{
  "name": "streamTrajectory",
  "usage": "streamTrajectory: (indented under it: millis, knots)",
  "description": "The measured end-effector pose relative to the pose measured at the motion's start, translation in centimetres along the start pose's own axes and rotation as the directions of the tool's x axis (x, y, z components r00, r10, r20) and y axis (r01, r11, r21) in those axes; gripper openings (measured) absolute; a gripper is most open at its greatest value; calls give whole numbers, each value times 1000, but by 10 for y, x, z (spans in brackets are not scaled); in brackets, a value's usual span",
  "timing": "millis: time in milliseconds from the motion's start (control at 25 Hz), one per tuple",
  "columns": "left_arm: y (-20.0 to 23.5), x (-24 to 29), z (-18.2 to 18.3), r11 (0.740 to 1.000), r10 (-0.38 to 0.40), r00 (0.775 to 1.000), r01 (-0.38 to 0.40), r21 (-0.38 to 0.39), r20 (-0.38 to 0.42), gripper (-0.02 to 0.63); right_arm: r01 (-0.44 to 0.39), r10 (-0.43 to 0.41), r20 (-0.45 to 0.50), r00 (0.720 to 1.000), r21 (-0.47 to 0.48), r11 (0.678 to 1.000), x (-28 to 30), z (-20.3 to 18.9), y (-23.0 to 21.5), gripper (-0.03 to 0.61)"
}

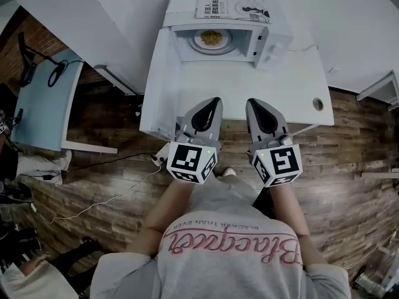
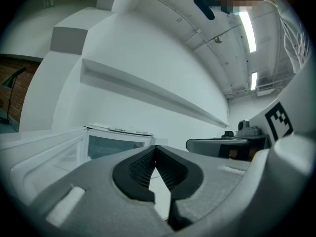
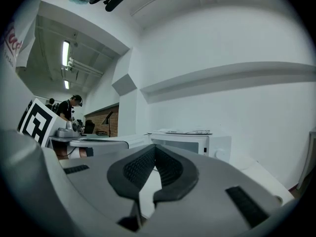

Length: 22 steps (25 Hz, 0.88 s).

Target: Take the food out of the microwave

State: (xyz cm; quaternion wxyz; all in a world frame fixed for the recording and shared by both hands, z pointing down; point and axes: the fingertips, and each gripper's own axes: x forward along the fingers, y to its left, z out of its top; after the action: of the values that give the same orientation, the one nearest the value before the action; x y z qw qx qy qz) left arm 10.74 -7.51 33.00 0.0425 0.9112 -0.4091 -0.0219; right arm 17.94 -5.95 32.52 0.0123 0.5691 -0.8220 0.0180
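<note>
The food point(image 1: 212, 37) sat on a plate point(image 1: 201, 43) inside the microwave point(image 1: 269, 39), whose door point(image 1: 159, 80) stood swung open to the left. The left hand-held gripper point(image 1: 214, 101) and the right hand-held gripper point(image 1: 253, 103) hung side by side over the near edge of the tabletop point(image 1: 268, 89), jaws pressed together, holding nothing.

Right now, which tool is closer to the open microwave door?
Left. The left tool is just to the right of the open microwave door, close beside it. The right tool is farther right, with the left tool between it and the door.
</note>
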Motion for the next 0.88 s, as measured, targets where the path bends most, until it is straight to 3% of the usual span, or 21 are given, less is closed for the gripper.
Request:
streamTrajectory:
  millis: [360, 560, 880]
  knots:
    - [2, 27, -12, 997, 72, 997, -71, 14, -30, 6, -97, 97, -18, 995, -6, 995, 20, -8, -19, 11]
    - [12, 46, -13, 997, 80, 996, -79, 26, -43, 6, -44, 44, -19, 999, -43, 998, 39, -13, -40, 11]
    - [45, 89, -15, 993, 110, 992, -107, 54, -54, 6, -78, 81, -69, 994, 44, 996, 100, -35, -65, 14]
